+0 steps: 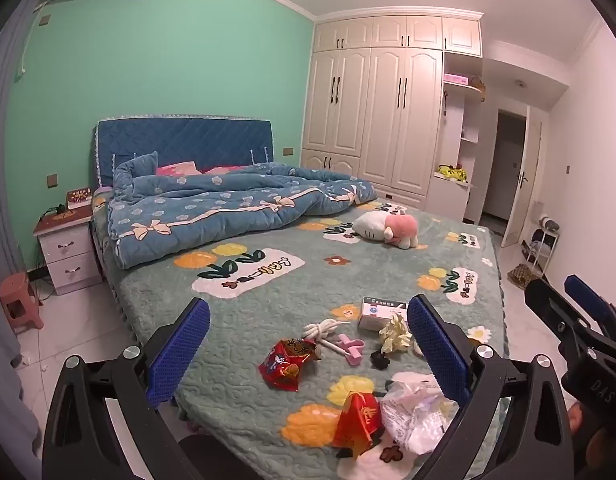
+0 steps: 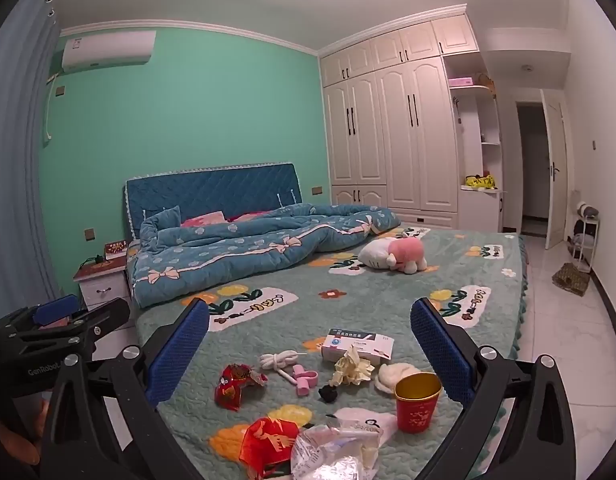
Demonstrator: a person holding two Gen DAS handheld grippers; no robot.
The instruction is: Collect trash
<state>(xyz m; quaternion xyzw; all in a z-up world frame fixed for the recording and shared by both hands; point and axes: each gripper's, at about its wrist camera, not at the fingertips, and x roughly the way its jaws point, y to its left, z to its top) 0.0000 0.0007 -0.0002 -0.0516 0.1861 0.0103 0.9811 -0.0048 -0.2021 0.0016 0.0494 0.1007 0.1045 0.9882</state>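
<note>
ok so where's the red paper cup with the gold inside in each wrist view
Left wrist: the red paper cup is not in it; the spot beside the right finger pad is hidden.
Right wrist: the red paper cup stands upright at lower right, just inside the right finger.
Shared landmark: the crumpled yellow paper in front of the white box.

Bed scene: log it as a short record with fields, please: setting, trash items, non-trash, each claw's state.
setting: bedroom, patterned green bedspread
trash near the foot: red snack wrapper, crumpled yellow paper, clear plastic wrapper, red paper cup upright
other items: small white box, white cord, pink clip, pink and white plush toy
left claw: open, empty, above the litter
right claw: open, empty
bin: none in view
</note>
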